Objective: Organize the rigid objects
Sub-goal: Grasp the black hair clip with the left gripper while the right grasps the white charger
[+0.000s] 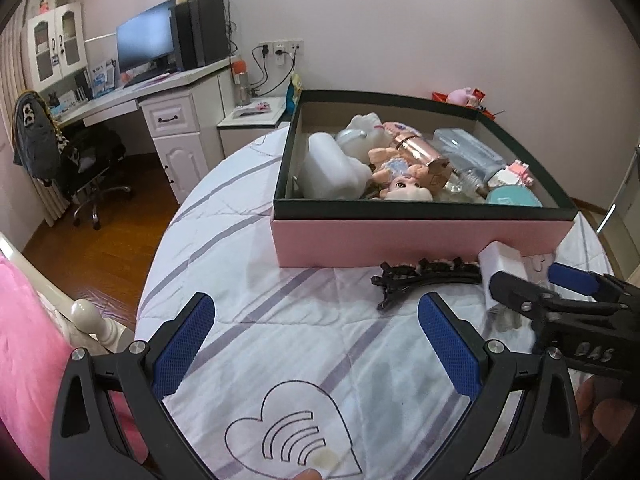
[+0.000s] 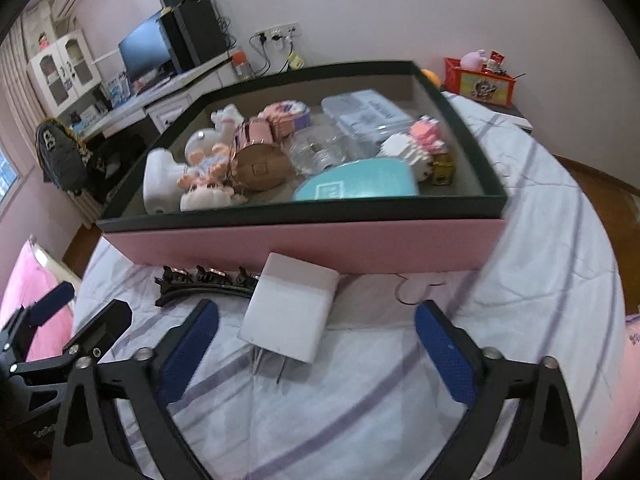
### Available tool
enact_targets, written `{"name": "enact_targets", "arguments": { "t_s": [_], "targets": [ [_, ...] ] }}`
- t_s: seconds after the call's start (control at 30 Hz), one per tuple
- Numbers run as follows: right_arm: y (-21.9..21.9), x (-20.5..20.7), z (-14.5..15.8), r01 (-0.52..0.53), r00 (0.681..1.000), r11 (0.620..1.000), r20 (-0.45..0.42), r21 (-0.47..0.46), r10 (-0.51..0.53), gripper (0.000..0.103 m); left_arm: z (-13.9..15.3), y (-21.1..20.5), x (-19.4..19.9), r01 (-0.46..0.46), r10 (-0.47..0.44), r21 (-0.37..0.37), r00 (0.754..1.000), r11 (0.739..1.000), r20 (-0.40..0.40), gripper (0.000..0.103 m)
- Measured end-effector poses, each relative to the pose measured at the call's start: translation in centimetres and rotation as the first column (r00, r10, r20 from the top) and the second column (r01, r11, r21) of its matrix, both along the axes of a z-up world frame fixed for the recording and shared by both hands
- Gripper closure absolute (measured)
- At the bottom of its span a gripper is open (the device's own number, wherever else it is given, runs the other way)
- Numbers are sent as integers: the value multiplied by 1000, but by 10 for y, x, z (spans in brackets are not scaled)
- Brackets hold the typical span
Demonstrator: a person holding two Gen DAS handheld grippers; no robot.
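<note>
Pink cardboard box with dark green rim (image 2: 304, 246) sits on striped white bedsheet (image 2: 520, 280), already crowded with toys. White plastic plug-in charger (image 2: 290, 312) and black toothed hair clip (image 1: 424, 278) lie outside, against front wall, likely next to go in. Right gripper (image 2: 316, 354) jaws apart, straddling charger untouched; left gripper (image 1: 316, 344) jaws apart, empty.

charger (image 2: 288, 312) before box (image 2: 304, 246)

Both grippers tilt downward, side by side — the left gripper (image 1: 316, 344) gapes wide, nothing between its fingers; the right gripper (image 2: 316, 350) likewise stands open, gripping nothing.
</note>
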State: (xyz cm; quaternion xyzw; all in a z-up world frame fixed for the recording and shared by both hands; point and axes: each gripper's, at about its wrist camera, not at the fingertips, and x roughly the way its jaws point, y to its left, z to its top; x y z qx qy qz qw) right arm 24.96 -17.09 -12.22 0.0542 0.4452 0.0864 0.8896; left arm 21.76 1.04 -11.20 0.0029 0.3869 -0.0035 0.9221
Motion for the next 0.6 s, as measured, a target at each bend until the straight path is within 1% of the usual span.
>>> {"name": "enact_targets", "arguments": {
  "t_s": [0.03,0.07,0.1,0.13,0.17,0.2,0.23,0.27,0.4,0.5,0.6],
  "targets": [
    [3,2,-4,-9,1000,1000,-7,-16,9,14,-2,0,1,0,0,1,1000,1000,-4,0],
    [6,3,-7,-16,1000,999,-12,-32,16,23,-3,-1,2,1,-1,1,1000,1000,-7,0],
    [9,2,-11,-21,1000,998,-4,-65,21,24,-5,-2,4,2,-2,1,1000,1000,-12,0],
    [10,0,-11,-21,1000,996,12,-84,22,31,-6,-3,5,4,-4,1,1000,1000,-17,0],
    [10,-2,-12,-22,999,995,23,-93,24,40,-8,-4,6,7,-7,0,1000,1000,-23,0],
    [8,-2,-11,-23,999,996,28,-90,25,45,-10,-5,7,10,-10,-1,1000,1000,-28,0],
    [6,-3,-10,-25,999,996,35,-87,28,56,-11,-6,8,13,-13,-3,999,1000,-32,0],
    [5,-3,-9,-25,999,996,36,-91,28,61,-11,-8,9,17,-18,-5,999,1000,-35,0],
    [-5,-6,-8,-38,998,996,40,-82,41,62,-10,-21,9,52,-53,-28,998,998,-38,0],
    [-14,-11,-5,-28,998,995,48,-93,32,62,-10,-32,11,83,-85,-38,996,996,-39,0],
    [-25,-13,-3,-3,998,994,54,-109,9,62,-10,-45,16,115,-118,-54,991,992,-57,0]
  ]
}}
